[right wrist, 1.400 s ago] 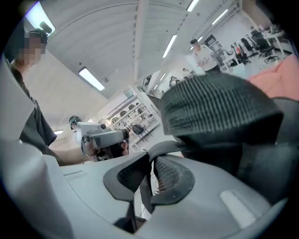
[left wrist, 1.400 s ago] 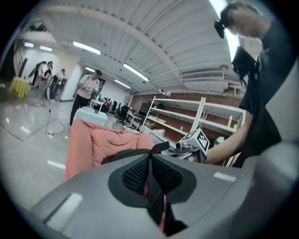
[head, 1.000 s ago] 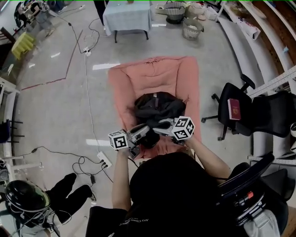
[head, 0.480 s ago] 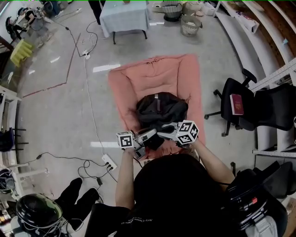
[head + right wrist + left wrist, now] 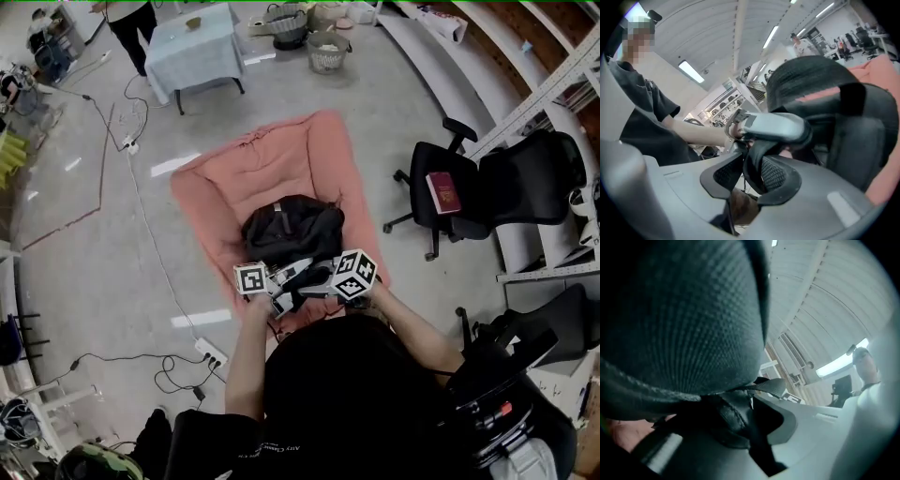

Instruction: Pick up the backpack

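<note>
Grey left gripper [image 5: 745, 427]: jaws just closing, now narrow, pinching black shoulder strap [image 5: 726, 417]; mesh fabric fills most of its view. Backpack [image 5: 291, 230]: black, lying on pink cushion [image 5: 234, 173] on floor, directly beyond both grippers. Right gripper [image 5: 753, 176]: jaws just opening, now moderately apart, same strap looped between them, gap showing at one pad, not clamped. Far right: black office chair [image 5: 473, 214] with red book [image 5: 443, 192] on seat.

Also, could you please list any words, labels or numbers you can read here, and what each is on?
Nothing can be read for certain.
Black shirt: a line of pale print, too small and blurred.
Red book on the office chair: gold cover mark, too small.
</note>
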Tool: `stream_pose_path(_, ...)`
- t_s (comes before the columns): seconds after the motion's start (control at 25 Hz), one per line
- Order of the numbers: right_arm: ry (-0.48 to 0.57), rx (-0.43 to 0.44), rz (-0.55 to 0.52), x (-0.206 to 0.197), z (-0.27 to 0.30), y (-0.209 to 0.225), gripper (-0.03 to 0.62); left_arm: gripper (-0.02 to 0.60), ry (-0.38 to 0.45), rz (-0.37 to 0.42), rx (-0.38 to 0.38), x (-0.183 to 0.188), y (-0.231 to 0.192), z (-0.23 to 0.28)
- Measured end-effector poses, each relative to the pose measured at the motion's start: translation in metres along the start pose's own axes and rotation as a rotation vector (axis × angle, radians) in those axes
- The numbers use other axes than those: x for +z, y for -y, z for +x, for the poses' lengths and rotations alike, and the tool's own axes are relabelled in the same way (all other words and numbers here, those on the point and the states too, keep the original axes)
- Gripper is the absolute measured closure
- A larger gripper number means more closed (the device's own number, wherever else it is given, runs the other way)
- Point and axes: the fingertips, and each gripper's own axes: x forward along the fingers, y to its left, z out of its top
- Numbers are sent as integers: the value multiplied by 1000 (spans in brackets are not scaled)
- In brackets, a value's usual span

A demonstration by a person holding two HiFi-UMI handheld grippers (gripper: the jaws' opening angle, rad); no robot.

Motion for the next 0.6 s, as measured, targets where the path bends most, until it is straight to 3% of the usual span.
stream_pose_path(0.12,7,-133,14,-20,-24,27,476,580,157,12,121,28,-17,-6)
stream_pose_path(0.2,-5,-217,34,-39,-42,44,472,580,229,-138,153,33,-22,-15)
stream_pose_path(0.28,6,-307,48,-47,-57,63,443,580,205,-246,140,25,-15,-21)
stream_pose_path(0.36,40,-423,51,-41,-70,88,383,580,128,-214,175,12,-11,-30)
stream_pose_path(0.44,51,-531,53,-33,-77,114,293,580,68,-126,221,2,-8,-38)
stream_pose_path(0.52,27,-499,59,-31,-67,122,276,580,45,-79,237,-6,-5,-43)
stream_pose_path(0.6,-19,-296,68,-37,-37,98,408,580,50,-81,237,-16,-4,-48)
